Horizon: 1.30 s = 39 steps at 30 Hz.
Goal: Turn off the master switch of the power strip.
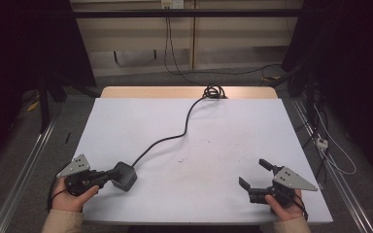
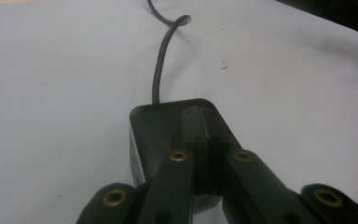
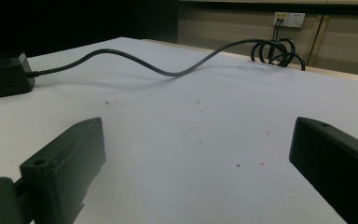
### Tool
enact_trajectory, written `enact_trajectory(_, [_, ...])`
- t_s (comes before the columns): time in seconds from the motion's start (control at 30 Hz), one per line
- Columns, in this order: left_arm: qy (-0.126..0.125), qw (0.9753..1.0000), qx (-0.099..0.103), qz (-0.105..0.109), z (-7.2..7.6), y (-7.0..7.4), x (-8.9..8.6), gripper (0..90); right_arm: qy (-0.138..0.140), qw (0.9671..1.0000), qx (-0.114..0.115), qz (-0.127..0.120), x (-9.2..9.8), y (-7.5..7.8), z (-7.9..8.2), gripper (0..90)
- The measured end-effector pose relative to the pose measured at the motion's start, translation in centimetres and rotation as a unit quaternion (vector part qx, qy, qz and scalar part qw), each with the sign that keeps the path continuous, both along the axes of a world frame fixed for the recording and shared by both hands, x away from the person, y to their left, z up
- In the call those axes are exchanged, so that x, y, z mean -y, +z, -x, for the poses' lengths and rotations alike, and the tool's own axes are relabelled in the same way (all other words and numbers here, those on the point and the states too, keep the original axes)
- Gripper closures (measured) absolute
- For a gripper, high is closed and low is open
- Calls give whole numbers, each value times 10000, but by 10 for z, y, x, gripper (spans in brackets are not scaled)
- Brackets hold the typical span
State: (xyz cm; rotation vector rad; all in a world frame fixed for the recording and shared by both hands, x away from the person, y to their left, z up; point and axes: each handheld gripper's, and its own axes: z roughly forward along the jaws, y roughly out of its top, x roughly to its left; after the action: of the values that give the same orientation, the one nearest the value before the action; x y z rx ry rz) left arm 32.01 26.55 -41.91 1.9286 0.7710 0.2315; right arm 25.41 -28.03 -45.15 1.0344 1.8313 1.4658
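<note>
No legible text, label, brand, number or sign anywhere. Black power block [image 2: 168, 126]: faint pale marks on its side face, too blurred to read. Wall outlet plate [image 3: 288, 18]: plain, no lettering made out. White table cover [image 1: 223, 145]: stray specks only, no print.

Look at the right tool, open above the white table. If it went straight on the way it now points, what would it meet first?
Probably nothing nearby: the right tool points over bare white table. Farther along lies the black cable, though depth is unclear.
</note>
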Motion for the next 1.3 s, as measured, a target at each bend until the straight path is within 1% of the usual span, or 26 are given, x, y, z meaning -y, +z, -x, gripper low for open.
enact_trajectory(0.2, [-2, 10000, 26, -40, 0, 0, 1, 900, -4, 10000, -7, -8, 1, 0, 0, 30])
enact_trajectory(0.23, [4, 10000, 16, -5, 1, 0, 1, 900, -1, 10000, -9, -11, 0, 0, 0, 30])
enact_trajectory(0.37, [-16, 10000, 43, -22, 0, 1, 1, 900, -3, 10000, -6, -12, 1, 0, 0, 30])
enact_trajectory(0.43, [-10, 10000, 32, 38, 1, 1, 1, 900, -10, 10000, -1, -9, 1, 0, 0, 30])
enact_trajectory(0.53, [-23, 9999, 92, 126, 1, 2, 1, 900, -10, 10000, -3, -10, 1, 0, 0, 30])
enact_trajectory(0.63, [-39, 9997, 85, 235, 1, 3, 1, 900, -3, 10000, -11, -1, 0, 0, 0, 30])
enact_trajectory(0.73, [-61, 9995, 104, 285, 1, 3, 1, 900, 2, 10000, -5, -6, 0, 0, 0, 30])
enact_trajectory(0.8, [-80, 9993, 80, 365, 1, 2, 1, 900, -8, 10000, -3, -2, 1, 0, 0, 30])
enact_trajectory(0.83, [-71, 9994, 81, 344, 1, 2, 1, 900, -9, 10000, -2, -1, 1, 0, 0, 30])
enact_trajectory(0.87, [-57, 9993, 67, 371, 1, 2, 1, 900, -5, 10000, -2, -3, 1, 0, 0, 30])
enact_trajectory(0.9, [-37, 9992, 62, 389, 1, 1, 1, 888, -3, 10000, -1, -3, 1, 0, 0, 30])
enact_trajectory(0.97, [10, 9990, 30, 454, 1, 1, 1, 821, 1, 10000, 0, -4, 0, 0, 0, 30])
enact_trajectory(1.07, [12, 9987, 31, 517, 1, 2, 2, 801, -1, 10000, 2, -4, 1, 0, 0, 30])
enact_trajectory(1.23, [22, 9985, 25, 545, 1, 2, 4, 755, -1, 10000, 2, -2, 1, 0, 0, 30])
enact_trajectory(1.27, [-29, 9983, 17, 583, 0, 2, 4, 743, 1, 10000, 3, -2, 1, 0, 0, 30])
enact_trajectory(1.3, [47, 9984, 47, 564, 1, 2, 5, 729, 2, 10000, 5, 0, 1, 0, 0, 30])
